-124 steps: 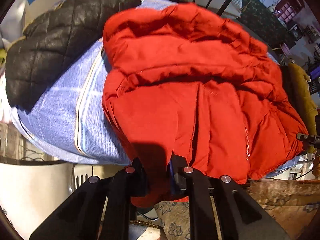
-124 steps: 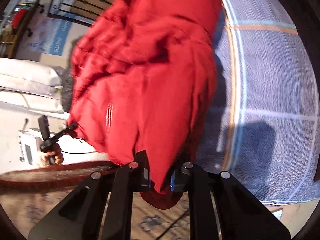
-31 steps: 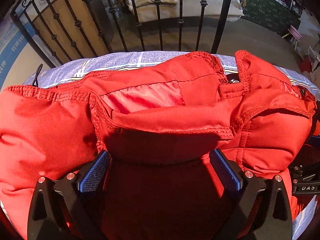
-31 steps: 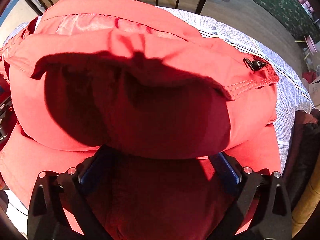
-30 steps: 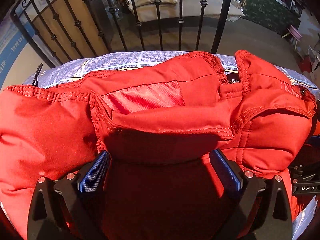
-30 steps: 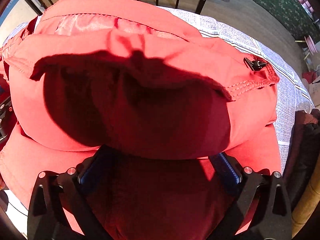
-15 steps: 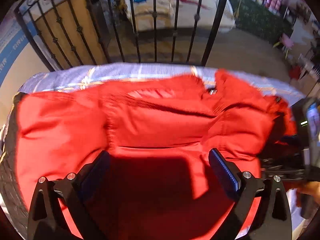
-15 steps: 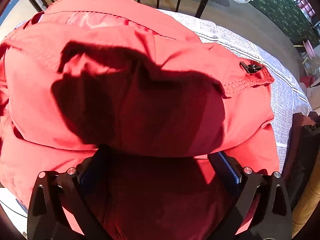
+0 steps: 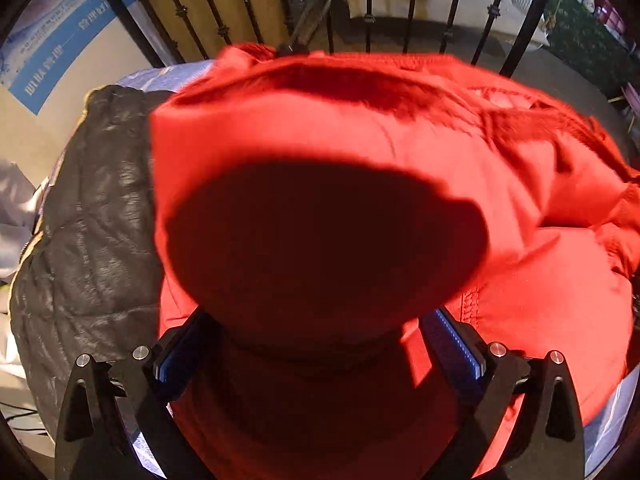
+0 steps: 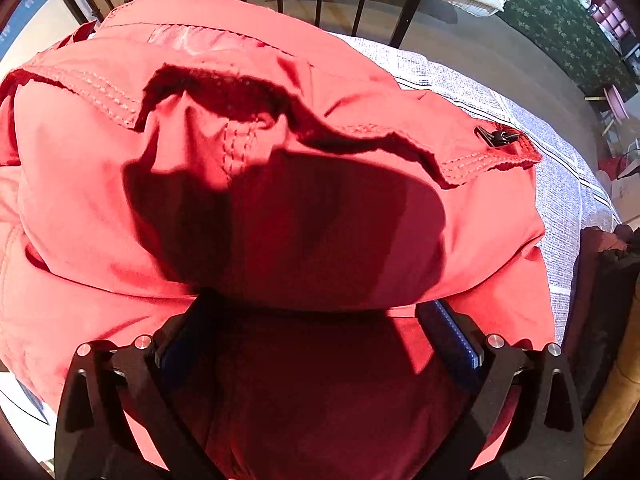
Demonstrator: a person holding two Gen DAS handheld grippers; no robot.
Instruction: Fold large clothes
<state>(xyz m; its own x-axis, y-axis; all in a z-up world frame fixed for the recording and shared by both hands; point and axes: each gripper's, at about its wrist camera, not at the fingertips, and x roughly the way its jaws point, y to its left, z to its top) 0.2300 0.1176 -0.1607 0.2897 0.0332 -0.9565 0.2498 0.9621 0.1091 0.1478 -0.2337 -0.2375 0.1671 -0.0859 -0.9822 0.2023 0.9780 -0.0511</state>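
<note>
A red puffer jacket [image 9: 360,168] lies bunched on a blue checked cloth surface and fills both views; it also shows in the right wrist view [image 10: 280,184]. My left gripper [image 9: 316,344] is open, its jaws spread wide around a folded bulge of the jacket near its left edge. My right gripper [image 10: 316,332] is open too, its jaws spread around a thick folded layer near the stitched hem. A black cord toggle [image 10: 496,136] sits at the jacket's hem on the right.
A black quilted jacket [image 9: 88,240] lies directly left of the red one. The blue checked cloth [image 10: 560,184] shows bare at the right. A black iron railing [image 9: 368,8] stands behind the surface. Dark clothes [image 10: 608,264] hang at the far right.
My left gripper has shifted left and closer to the jacket, so the black jacket now shows. My right gripper has barely moved; the top layer has settled and wrinkled. Both were shut on the jacket four seconds ago.
</note>
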